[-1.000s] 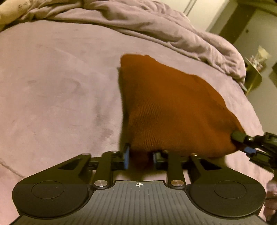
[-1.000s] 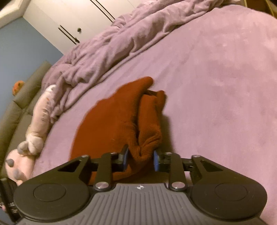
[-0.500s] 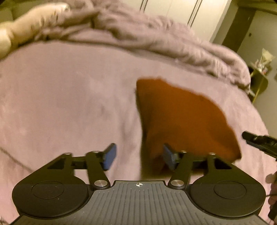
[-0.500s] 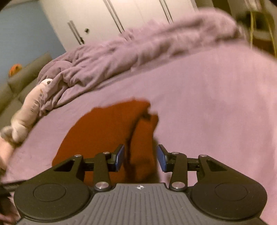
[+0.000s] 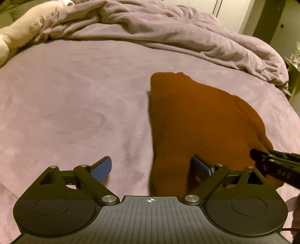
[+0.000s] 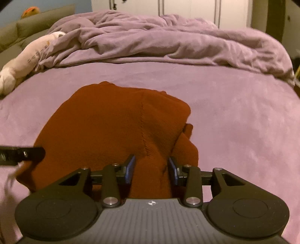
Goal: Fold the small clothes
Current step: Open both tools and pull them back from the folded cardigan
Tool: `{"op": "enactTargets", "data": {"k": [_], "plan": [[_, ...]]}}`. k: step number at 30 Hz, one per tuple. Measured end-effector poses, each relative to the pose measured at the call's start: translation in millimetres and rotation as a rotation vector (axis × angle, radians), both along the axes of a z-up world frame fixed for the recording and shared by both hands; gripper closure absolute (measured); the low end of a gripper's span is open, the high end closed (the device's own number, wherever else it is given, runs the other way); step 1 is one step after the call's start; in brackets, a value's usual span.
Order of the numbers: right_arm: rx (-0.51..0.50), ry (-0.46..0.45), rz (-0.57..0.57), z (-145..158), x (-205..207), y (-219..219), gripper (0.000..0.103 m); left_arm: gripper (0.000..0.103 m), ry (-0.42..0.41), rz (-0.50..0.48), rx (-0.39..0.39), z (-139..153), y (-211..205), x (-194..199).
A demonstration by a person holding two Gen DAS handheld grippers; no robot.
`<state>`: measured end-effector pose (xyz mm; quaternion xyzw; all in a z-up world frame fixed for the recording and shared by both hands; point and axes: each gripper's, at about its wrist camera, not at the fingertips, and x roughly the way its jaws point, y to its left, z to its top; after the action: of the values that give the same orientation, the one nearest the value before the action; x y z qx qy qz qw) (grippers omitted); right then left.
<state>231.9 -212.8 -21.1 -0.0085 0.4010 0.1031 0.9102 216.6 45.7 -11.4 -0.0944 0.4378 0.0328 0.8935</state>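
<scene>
A rust-brown knitted garment lies folded on the purple bed sheet. My left gripper sits at the garment's near left edge. Its jaws are opening wide, and only the right pad lies over cloth without pressing. The other gripper's black fingertip pokes in at the garment's right corner. In the right wrist view the garment fills the middle. My right gripper straddles a raised fold at its near right edge. Its jaws are closing slightly with the fold loose between the pads. The left gripper's finger shows at the left.
A crumpled lilac duvet is heaped across the far side of the bed. A pale plush toy lies at the far left by a green sofa. White wardrobe doors stand behind. Bare sheet spreads right of the garment.
Both grippers were shut on the garment's near edge and have let go. The left jaws spread wide, the right ones partway. The right wrist rolled level, and the garment settled flat.
</scene>
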Motion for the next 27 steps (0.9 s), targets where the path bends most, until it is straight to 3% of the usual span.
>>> {"op": "enactTargets", "data": {"k": [6, 10, 15, 18, 20, 22, 24, 27], "plan": [[0.057, 0.002, -0.014, 20, -40, -6, 0.066, 0.009, 0.036, -0.006, 0.056, 5, -7, -22], [-0.003, 0.046, -0.025, -1, -45, -4, 0.064, 0.006, 0.064, 0.020, 0.049, -3, -5, -20], [-0.049, 0.070, -0.030, -1, -37, 3, 0.057, 0.006, 0.064, 0.008, 0.123, 5, -18, -28], [-0.068, 0.078, -0.030, 2, -46, 6, 0.056, 0.005, 0.066, 0.002, 0.120, 10, -21, -41], [-0.073, 0.097, -0.029, 6, -59, 6, 0.052, 0.003, 0.064, -0.001, 0.110, 12, -21, -54], [-0.040, 0.180, -0.013, 7, -73, 3, 0.038, 0.002, 0.062, -0.003, 0.106, 15, -21, -64], [0.036, 0.240, -0.022, 6, -88, -3, 0.038, 0.002, 0.054, -0.002, 0.121, 20, -22, -75], [0.050, 0.255, -0.044, 10, -112, -5, 0.027, 0.001, 0.047, 0.004, 0.147, 29, -27, -84]]}}
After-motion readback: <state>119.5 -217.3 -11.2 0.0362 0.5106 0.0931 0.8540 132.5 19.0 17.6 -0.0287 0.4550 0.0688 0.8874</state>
